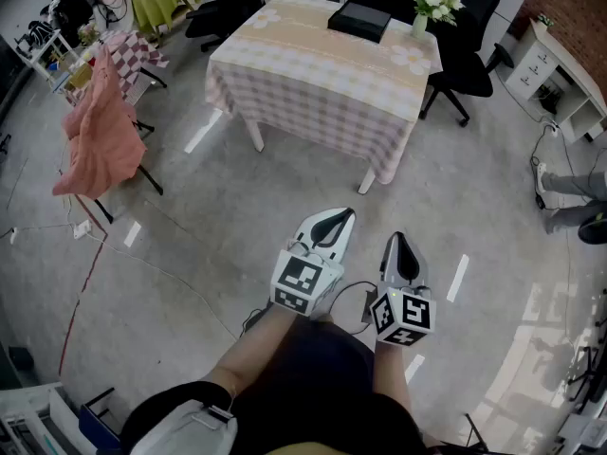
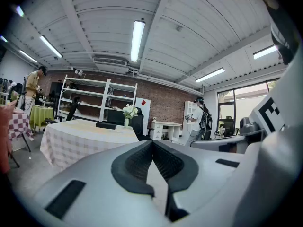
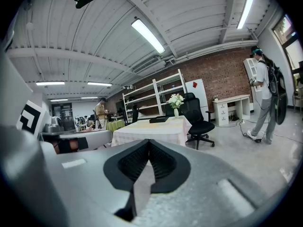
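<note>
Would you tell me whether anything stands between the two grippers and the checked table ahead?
Nothing visible does: only floor lies between the shut left gripper, the right gripper and the table.

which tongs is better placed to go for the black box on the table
Left, slightly: left tongs sit further forward toward the box than right tongs; both shut and far off.

- This is an open lab or studio workspace with an industrial look: a bare concrete floor (image 1: 285,207), a brick wall (image 2: 165,103) and strip lights (image 2: 137,39) on a ribbed ceiling.
- Metal shelving (image 2: 90,96) lines the wall, with office chairs (image 1: 465,36) and a white desk (image 1: 555,74) nearby.
- White tape marks (image 1: 458,278) and loose cables (image 1: 85,254) lie on the floor.
- A table under a checked cloth (image 1: 322,74) stands alone in the middle, like a staged set.
</note>
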`<state>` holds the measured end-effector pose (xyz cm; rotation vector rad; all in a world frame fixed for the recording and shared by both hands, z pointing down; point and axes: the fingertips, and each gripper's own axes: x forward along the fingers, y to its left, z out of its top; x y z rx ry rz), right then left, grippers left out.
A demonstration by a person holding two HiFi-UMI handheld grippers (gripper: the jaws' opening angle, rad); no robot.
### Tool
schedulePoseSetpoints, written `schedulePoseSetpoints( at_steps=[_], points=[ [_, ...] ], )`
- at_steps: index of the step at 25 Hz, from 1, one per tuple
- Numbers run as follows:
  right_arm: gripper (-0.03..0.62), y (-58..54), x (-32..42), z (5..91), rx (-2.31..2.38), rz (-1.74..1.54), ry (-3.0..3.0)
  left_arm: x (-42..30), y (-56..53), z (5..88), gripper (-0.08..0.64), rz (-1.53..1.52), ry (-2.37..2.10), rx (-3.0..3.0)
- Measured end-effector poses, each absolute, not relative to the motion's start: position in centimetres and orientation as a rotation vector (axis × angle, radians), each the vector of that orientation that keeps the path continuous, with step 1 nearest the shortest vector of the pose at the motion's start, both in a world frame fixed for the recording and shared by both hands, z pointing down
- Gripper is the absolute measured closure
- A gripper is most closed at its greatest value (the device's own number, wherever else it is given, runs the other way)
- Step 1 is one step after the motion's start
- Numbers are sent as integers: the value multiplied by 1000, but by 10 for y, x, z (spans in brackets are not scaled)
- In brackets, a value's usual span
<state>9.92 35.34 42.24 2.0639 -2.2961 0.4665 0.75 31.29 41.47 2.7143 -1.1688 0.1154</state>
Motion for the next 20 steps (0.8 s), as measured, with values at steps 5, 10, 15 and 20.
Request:
schedulePoseSetpoints(
  at_steps=[5, 10, 15, 20],
  points=[
    [588, 379, 94, 417, 2037, 448, -2315, 11, 343, 406, 552, 82, -1164, 2730],
    [588, 396, 92, 416, 2061, 411, -2324, 11, 363, 407, 552, 99, -1158, 2753],
    [588, 404, 95, 411, 2083, 364, -2304, 11, 372, 406, 552, 109, -1156, 2750],
    [588, 401, 87, 415, 2071, 385, -2315, 10, 372, 414, 552, 120, -1141, 2743]
  ],
)
